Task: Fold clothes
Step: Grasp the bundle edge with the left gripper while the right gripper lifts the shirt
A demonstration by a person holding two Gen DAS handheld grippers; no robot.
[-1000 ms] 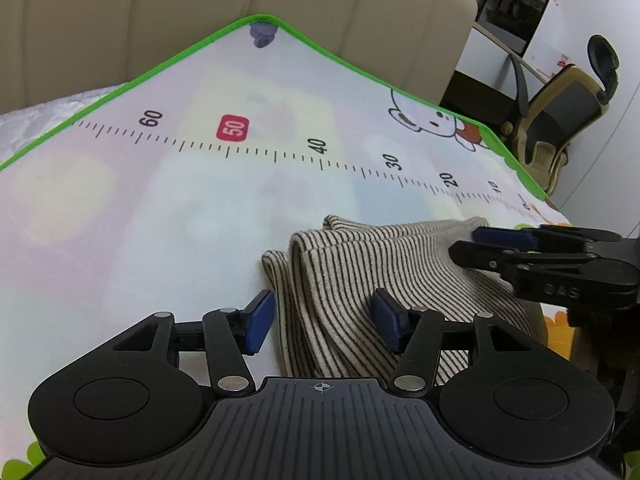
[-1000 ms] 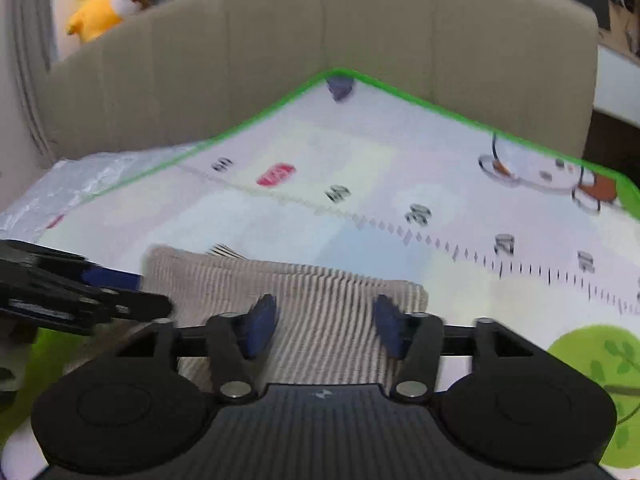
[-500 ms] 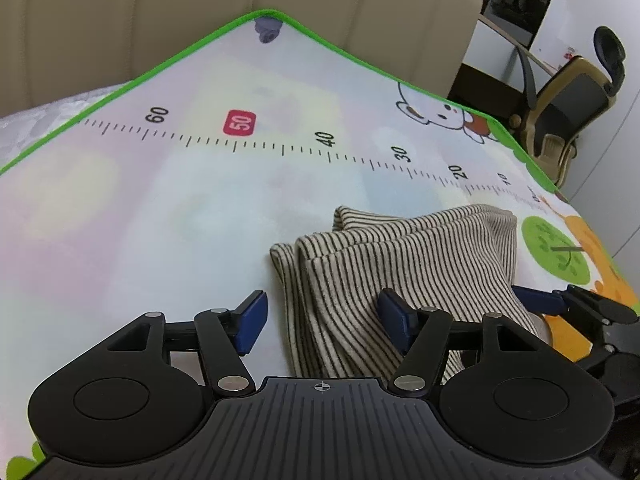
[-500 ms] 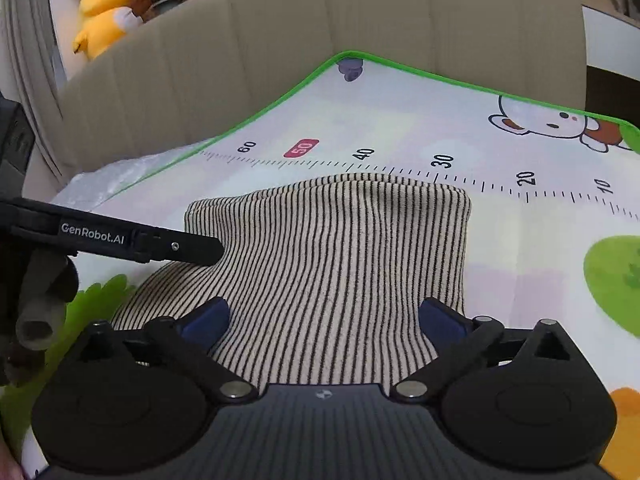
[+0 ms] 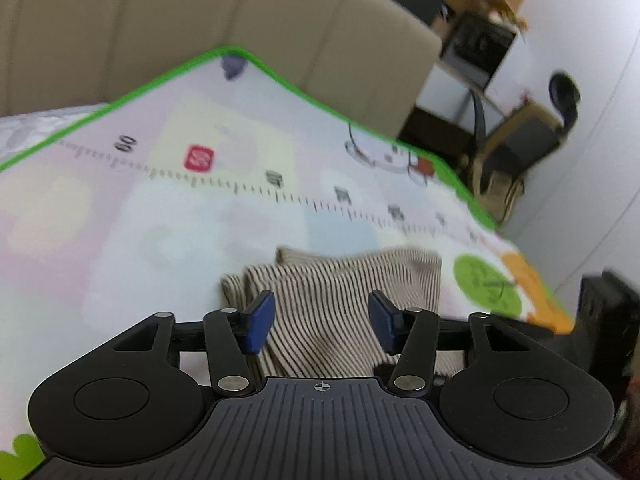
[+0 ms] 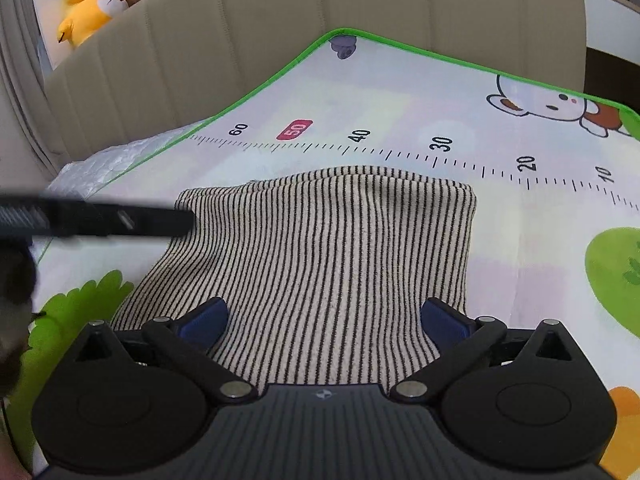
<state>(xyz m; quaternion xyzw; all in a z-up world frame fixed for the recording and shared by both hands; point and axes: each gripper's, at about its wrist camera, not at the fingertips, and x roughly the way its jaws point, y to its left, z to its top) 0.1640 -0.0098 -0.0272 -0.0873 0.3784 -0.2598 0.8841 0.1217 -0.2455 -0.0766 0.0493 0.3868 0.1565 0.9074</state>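
A folded beige garment with thin dark stripes (image 6: pixel 320 256) lies on the play mat (image 6: pixel 400 92); it also shows in the left wrist view (image 5: pixel 344 292), blurred. My right gripper (image 6: pixel 324 320) is wide open and empty, its blue pads (image 6: pixel 204 320) above the garment's near edge. My left gripper (image 5: pixel 320 320) is open and empty over the garment's left part. The left gripper also shows as a dark blurred bar in the right wrist view (image 6: pixel 100 220), at the garment's left corner.
The mat has a green border, a printed ruler (image 6: pixel 360 138) and a cartoon animal (image 6: pixel 556 108). A beige padded headboard (image 6: pixel 320 12) stands behind it. A yellow plush duck (image 6: pixel 86 4) sits at the far left. An office chair (image 5: pixel 528 140) and desk stand off to the right.
My left gripper has swung right over the garment; its view is now blurred. My right gripper opened wide and pulled back, and now holds still.
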